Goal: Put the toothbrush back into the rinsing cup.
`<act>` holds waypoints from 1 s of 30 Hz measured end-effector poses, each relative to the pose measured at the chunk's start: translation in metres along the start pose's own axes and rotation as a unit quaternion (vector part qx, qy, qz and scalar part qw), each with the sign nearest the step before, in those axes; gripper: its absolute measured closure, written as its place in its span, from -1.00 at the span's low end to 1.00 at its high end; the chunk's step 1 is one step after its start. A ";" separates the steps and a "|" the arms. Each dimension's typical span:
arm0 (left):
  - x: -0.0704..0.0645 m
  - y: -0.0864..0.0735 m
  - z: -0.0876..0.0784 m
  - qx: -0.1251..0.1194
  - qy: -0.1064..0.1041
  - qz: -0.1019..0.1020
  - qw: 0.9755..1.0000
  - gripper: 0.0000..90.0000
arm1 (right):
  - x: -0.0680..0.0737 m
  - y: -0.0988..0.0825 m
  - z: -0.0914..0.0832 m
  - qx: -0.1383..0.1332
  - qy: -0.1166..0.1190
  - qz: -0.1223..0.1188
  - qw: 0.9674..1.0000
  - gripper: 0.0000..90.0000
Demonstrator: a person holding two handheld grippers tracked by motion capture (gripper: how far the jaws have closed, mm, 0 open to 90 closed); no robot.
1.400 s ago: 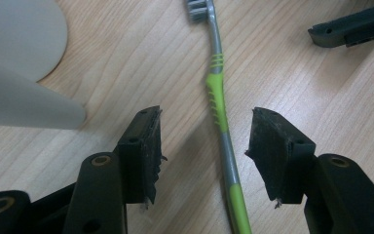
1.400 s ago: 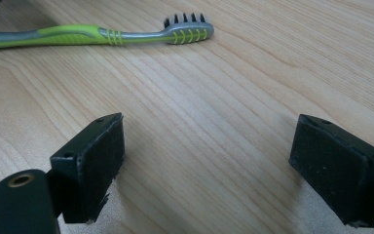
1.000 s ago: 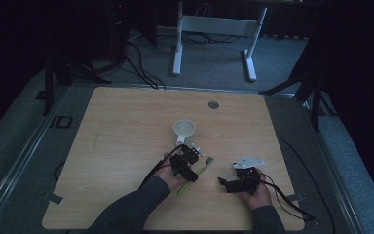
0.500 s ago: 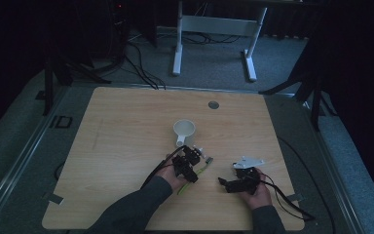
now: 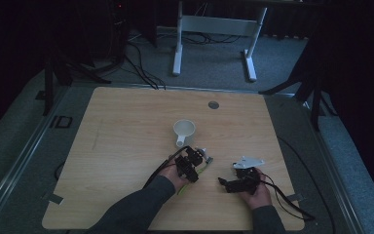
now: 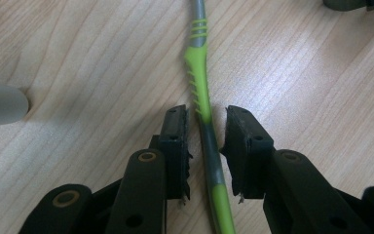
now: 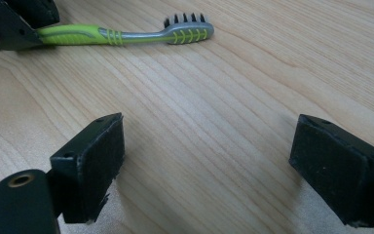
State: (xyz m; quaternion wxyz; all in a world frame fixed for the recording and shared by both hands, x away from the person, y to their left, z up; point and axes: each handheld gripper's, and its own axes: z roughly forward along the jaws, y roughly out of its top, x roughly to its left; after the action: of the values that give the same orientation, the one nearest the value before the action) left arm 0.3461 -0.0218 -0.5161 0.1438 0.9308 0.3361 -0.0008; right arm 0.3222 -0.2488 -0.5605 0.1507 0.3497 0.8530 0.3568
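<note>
A green and grey toothbrush (image 6: 199, 83) lies flat on the wooden table (image 5: 126, 126), its bristled head (image 7: 187, 30) pointing toward my right hand. My left gripper (image 6: 207, 131) straddles the handle; its jaws have just been closing, and a thin gap still shows between each pad and the handle. In the high view the left gripper (image 5: 191, 168) sits just below a white cup (image 5: 184, 129), whose handle (image 6: 0, 105) lies at the left. My right gripper (image 7: 207, 161) rests low over bare wood, wide open with nothing between its pads, a little right of the left gripper (image 5: 226, 183).
A small round grommet (image 5: 213, 105) sits near the table's far edge. Cables trail from both grippers toward the front right edge (image 5: 292, 204). A white metal frame (image 5: 214, 29) stands on the floor beyond the table, with dark stands on either side.
</note>
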 end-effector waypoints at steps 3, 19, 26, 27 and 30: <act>-0.001 0.001 0.001 0.004 0.002 -0.004 1.000 0.57 | 0.000 0.000 0.000 0.000 0.000 0.000 1.000 -0.73; -0.004 0.009 0.004 0.035 0.016 -0.001 0.999 0.69 | 0.000 0.000 0.000 -0.001 0.000 0.000 1.000 -0.73; -0.006 0.014 0.005 0.052 0.027 0.003 0.998 0.78 | 0.000 0.000 0.000 -0.001 0.000 -0.001 1.000 -0.73; -0.007 0.014 0.005 0.054 0.030 0.003 0.998 0.79 | 0.000 0.000 0.000 -0.001 0.000 -0.001 1.000 -0.73; -0.009 0.017 0.006 0.061 0.038 0.008 0.997 0.81 | 0.000 0.000 0.000 -0.001 0.000 -0.001 1.000 -0.73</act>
State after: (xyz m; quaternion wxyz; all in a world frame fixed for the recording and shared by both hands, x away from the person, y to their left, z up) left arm 0.3501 -0.0411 -0.5165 0.0739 0.9398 0.3333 0.0155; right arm 0.3223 -0.2489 -0.5606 0.1514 0.3490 0.8530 0.3573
